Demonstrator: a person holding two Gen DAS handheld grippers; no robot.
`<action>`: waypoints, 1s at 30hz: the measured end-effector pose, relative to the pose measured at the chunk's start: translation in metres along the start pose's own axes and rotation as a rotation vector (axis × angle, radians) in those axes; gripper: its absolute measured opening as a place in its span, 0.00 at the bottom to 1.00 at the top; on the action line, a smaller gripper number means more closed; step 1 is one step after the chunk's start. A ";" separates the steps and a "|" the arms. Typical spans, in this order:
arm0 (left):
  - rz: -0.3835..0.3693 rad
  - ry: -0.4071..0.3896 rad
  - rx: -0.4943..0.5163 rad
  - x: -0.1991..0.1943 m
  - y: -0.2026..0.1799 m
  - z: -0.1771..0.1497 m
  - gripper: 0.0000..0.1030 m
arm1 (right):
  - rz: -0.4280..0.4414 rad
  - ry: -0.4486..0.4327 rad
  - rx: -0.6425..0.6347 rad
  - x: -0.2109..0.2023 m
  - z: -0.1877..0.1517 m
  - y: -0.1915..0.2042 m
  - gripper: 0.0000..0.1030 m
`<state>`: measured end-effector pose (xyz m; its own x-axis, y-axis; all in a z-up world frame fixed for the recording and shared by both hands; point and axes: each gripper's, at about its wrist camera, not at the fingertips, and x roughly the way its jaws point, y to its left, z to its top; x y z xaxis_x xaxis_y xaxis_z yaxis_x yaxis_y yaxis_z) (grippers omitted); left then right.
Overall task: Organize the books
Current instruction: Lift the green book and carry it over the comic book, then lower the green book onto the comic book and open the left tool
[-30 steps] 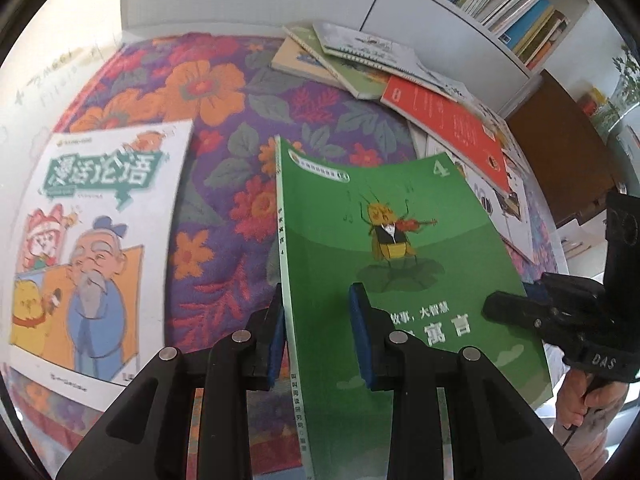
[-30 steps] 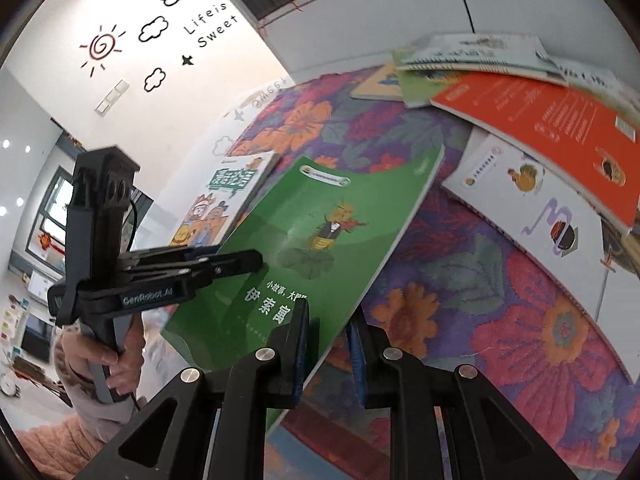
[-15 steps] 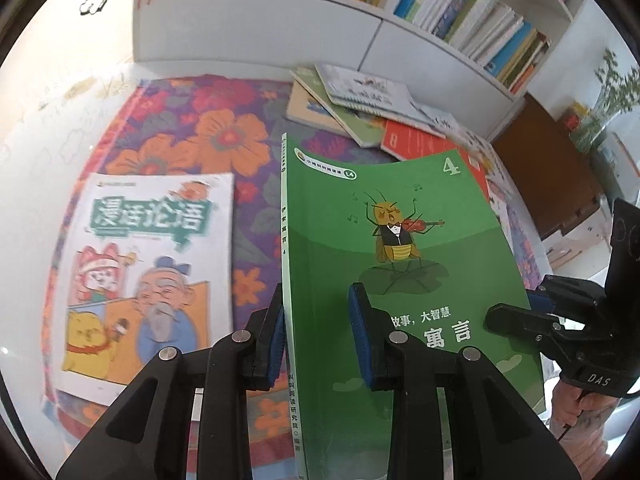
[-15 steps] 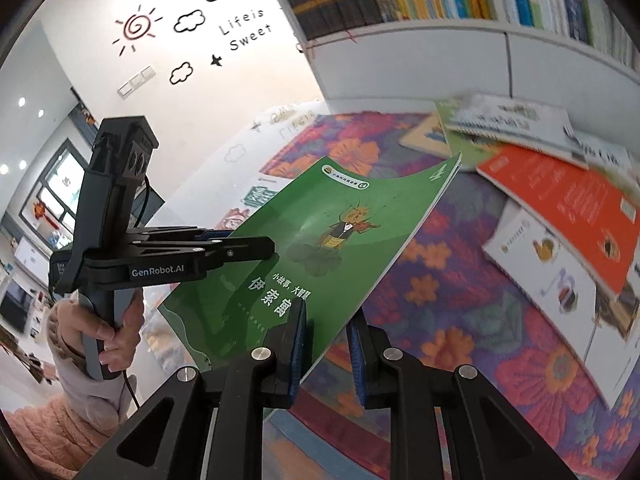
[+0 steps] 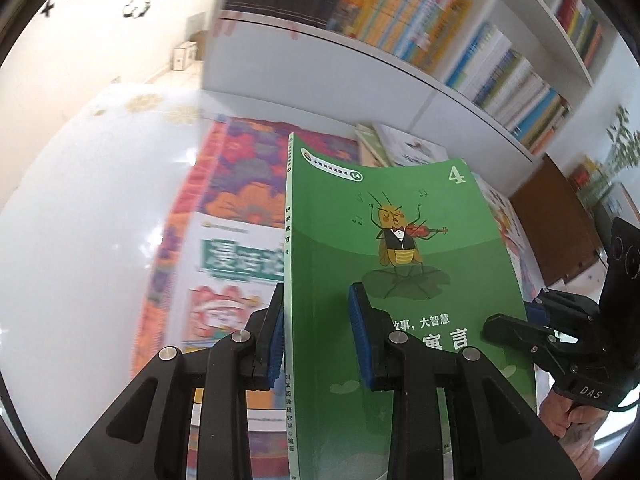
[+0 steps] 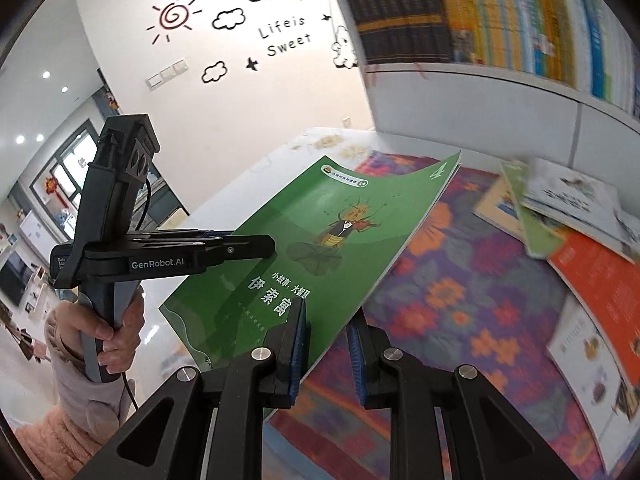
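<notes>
A thin green book (image 5: 400,208) with a violin-playing cricket and a "4" on its cover is held in the air over the floral cloth (image 5: 248,168), tilted with its cover facing up. My left gripper (image 5: 316,320) is shut on the book's near edge by the spine. In the right wrist view the same green book (image 6: 340,216) slopes up and away, and my right gripper (image 6: 326,340) is shut on its lower corner. The left gripper (image 6: 268,242) clamps the far long edge there, held by a hand in a pink sleeve. The right gripper (image 5: 504,324) shows at the book's right edge.
A white cartoon-cover book (image 5: 232,264) lies on the cloth below. Several loose books (image 6: 568,196), among them an orange one (image 6: 600,280), lie spread at the right. Behind stands a white bookshelf (image 5: 500,60) packed with upright books. A brown cabinet (image 5: 560,224) is at the right.
Both grippers have risen together with the green book, lifting it higher off the cloth. The shelf rows of books have come into view, and the right gripper has rolled.
</notes>
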<state>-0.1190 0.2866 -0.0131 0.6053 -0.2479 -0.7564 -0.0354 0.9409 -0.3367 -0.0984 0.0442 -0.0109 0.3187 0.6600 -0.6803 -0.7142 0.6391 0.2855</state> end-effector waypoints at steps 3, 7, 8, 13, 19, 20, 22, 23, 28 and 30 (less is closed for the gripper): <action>0.007 -0.006 -0.034 0.000 0.023 0.001 0.26 | 0.015 0.008 -0.012 0.019 0.008 0.006 0.19; 0.021 0.002 -0.066 0.012 0.047 -0.003 0.26 | 0.038 0.027 -0.009 0.050 0.011 0.009 0.19; 0.024 0.011 -0.072 0.017 0.051 -0.004 0.26 | 0.043 0.034 -0.003 0.058 0.011 0.008 0.19; 0.024 0.064 -0.101 0.046 0.070 -0.011 0.25 | 0.044 0.076 0.041 0.095 0.000 -0.004 0.19; 0.051 0.110 -0.128 0.068 0.082 -0.021 0.25 | 0.038 0.125 0.067 0.122 -0.013 -0.007 0.19; 0.051 0.111 -0.131 0.069 0.084 -0.022 0.26 | 0.031 0.122 0.063 0.123 -0.014 -0.005 0.19; 0.056 0.108 -0.126 0.068 0.086 -0.023 0.25 | 0.011 0.127 0.051 0.129 -0.016 -0.003 0.19; 0.065 0.107 -0.117 0.068 0.086 -0.023 0.25 | 0.004 0.132 0.051 0.130 -0.016 -0.002 0.19; 0.101 0.115 -0.097 0.068 0.084 -0.022 0.27 | 0.005 0.155 0.073 0.140 -0.019 -0.005 0.19; 0.127 0.118 -0.076 0.070 0.081 -0.020 0.29 | 0.006 0.154 0.080 0.141 -0.019 -0.005 0.20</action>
<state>-0.0958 0.3406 -0.1044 0.4944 -0.1577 -0.8548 -0.1681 0.9475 -0.2721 -0.0616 0.1260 -0.1212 0.2111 0.5992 -0.7723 -0.6615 0.6692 0.3385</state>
